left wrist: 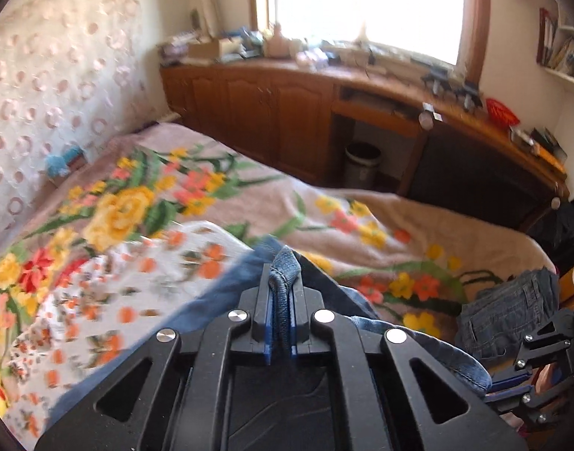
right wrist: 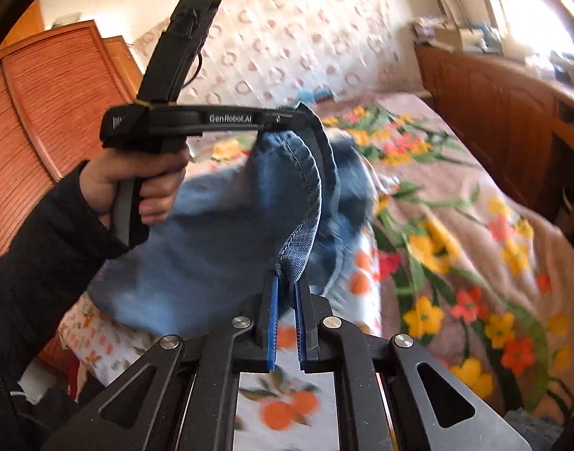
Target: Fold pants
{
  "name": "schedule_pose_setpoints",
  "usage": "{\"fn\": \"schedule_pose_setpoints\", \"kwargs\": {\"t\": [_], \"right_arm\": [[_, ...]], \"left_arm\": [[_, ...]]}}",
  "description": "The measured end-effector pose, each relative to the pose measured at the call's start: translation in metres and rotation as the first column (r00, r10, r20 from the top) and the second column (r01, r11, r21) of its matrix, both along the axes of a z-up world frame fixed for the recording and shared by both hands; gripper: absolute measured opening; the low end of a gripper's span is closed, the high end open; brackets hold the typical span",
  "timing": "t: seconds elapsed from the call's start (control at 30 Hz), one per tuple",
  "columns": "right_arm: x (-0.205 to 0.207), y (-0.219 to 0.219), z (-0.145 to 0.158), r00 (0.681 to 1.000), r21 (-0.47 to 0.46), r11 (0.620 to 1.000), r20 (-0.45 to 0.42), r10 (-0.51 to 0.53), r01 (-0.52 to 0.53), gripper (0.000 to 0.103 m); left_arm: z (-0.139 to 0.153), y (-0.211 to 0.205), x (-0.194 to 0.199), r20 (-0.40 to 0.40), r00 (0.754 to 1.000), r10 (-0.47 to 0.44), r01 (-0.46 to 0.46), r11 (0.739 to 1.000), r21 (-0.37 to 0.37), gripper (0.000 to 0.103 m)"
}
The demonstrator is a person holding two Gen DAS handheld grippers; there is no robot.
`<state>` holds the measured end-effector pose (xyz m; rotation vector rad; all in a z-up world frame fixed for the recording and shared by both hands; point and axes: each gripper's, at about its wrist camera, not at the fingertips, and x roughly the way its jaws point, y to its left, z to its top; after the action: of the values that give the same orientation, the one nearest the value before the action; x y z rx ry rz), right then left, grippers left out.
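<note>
Denim fills the middle of both views: a pair of blue denim jeans [right wrist: 219, 233] is lifted above the bed, pinched at two spots along a stitched hem. In the right wrist view the right claw [right wrist: 287, 300] at lower centre has its blue-padded fingers pressed together on a narrow strip of that hem, which rises from the tips, curves up and left in an arc, and ends at the left claw [right wrist: 287, 118] near the upper centre of the frame, gripped by the person's left hand [right wrist: 144, 184] at centre left. The cloth's long axis is hard to tell, since the bulk of the fabric hangs in a blurred bag below and left of the arc, sagging toward the bed. In the left wrist view the left claw [left wrist: 281, 293] at lower centre is likewise clamped on a rolled fold of the blue denim jeans [left wrist: 227, 293], the fold standing upright between the pads and the rest trailing to lower left and lower right. Beneath lies a flowered pink bedspread [left wrist: 381, 225], with a white orange-print sheet [left wrist: 110, 300] at lower left. A second, darker folded pair of jeans [left wrist: 509, 312] rests at the bed's right edge, beside the right claw [left wrist: 512, 383], whose fingertips are hard to make out there.
</note>
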<state>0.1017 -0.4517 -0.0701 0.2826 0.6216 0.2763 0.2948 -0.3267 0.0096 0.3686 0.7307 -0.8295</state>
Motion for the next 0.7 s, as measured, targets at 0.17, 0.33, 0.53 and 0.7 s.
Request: {"fn": "schedule_pose_setpoints", "kwargs": {"t": [0.17, 0.33, 0.53, 0.7], "right_arm": [[0.006, 0.057, 0.049, 0.985, -0.018, 0.991, 0.111, 0.133, -0.132, 0.006], [0.026, 0.135, 0.075, 0.950, -0.062, 0.962, 0.152, 0.273, -0.266, 0.006], [0.051, 0.231, 0.082, 0.881, -0.075, 0.894, 0.150, 0.449, -0.442, 0.006], [0.056, 0.307, 0.075, 0.817, -0.088, 0.825, 0.114, 0.565, -0.559, 0.006]], "left_arm": [[0.046, 0.074, 0.003, 0.056, 0.993, 0.103, -0.100, 0.993, -0.063, 0.007], [0.074, 0.175, 0.001, 0.099, 0.967, 0.235, -0.224, 0.968, -0.116, 0.007], [0.071, 0.293, -0.011, 0.093, 0.919, 0.382, -0.366, 0.918, -0.150, 0.007], [0.043, 0.359, -0.019, 0.064, 0.886, 0.460, -0.448, 0.883, -0.137, 0.007]]}}
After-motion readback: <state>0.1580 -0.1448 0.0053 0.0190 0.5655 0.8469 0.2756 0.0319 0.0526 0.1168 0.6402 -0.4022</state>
